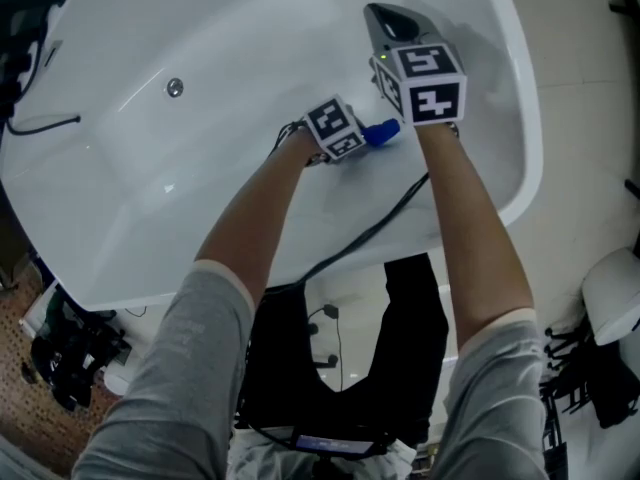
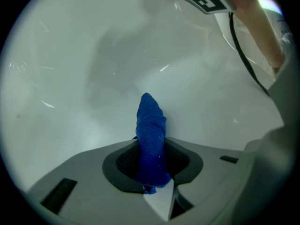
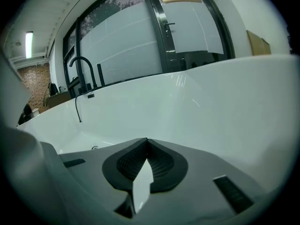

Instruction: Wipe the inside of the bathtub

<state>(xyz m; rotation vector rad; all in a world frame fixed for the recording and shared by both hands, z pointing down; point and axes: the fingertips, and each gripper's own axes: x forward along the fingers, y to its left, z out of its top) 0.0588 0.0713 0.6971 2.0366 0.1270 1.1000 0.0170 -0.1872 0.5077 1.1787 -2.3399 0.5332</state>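
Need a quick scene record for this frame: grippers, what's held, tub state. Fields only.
setting: white tub, seen from above
left gripper: shut on cloth
cloth: blue, bunched, sticks out past the jaws toward the tub wall; contact unclear
right gripper: shut, empty, over the tub to the right of the left one
drain: on tub floor, away from both grippers
faucet: black, at far rim
cable: trails over near rim
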